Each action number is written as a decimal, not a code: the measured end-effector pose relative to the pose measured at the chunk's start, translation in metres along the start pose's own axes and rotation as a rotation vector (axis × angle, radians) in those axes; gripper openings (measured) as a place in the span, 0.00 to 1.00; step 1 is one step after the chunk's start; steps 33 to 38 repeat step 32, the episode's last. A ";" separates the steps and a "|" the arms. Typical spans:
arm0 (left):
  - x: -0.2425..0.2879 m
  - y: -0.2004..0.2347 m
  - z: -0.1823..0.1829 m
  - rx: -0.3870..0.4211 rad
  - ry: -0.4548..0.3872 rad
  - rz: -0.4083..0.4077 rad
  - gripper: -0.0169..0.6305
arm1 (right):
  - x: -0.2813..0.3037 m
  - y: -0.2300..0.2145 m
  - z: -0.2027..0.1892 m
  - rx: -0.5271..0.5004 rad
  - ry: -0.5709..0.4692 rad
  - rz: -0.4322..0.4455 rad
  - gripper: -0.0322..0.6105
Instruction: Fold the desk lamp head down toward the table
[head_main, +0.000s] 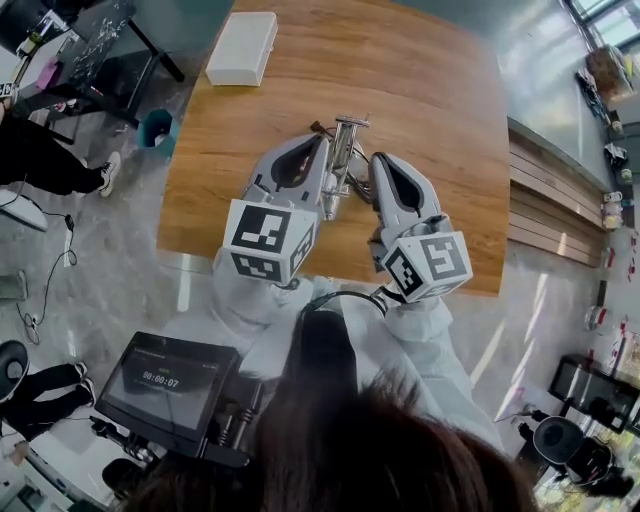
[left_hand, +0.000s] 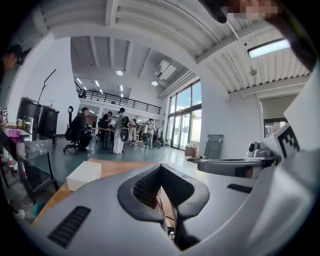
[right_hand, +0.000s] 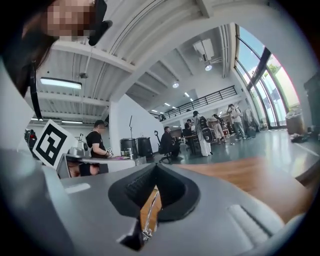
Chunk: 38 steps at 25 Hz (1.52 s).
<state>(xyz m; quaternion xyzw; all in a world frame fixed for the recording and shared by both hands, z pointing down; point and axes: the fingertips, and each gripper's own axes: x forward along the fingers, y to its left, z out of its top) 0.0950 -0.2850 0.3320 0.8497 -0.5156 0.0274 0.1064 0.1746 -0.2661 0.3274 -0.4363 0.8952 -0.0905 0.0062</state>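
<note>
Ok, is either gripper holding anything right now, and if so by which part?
Nothing is held. The left gripper and right gripper are both shut and empty; the desk lamp sits between them, gripped by neither.

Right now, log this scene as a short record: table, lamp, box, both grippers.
table: wooden table, grey floor around it
lamp: metal desk lamp on the table, seen between the two grippers in the head view; whether its head is folded cannot be told
box: white box at the table's far left corner, apart from the lamp
left gripper: jaws together, nothing gripped
right gripper: jaws together, nothing gripped
lamp contact: held by neither gripper
</note>
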 end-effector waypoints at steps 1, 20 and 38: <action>-0.002 -0.003 0.000 -0.002 -0.006 0.000 0.03 | -0.003 0.001 0.002 0.008 -0.010 0.003 0.05; -0.019 -0.018 0.008 -0.005 -0.039 0.006 0.03 | -0.017 0.006 0.006 -0.040 0.001 0.003 0.05; -0.016 -0.015 0.004 -0.014 -0.035 0.010 0.03 | -0.014 0.008 0.000 -0.043 0.015 0.002 0.05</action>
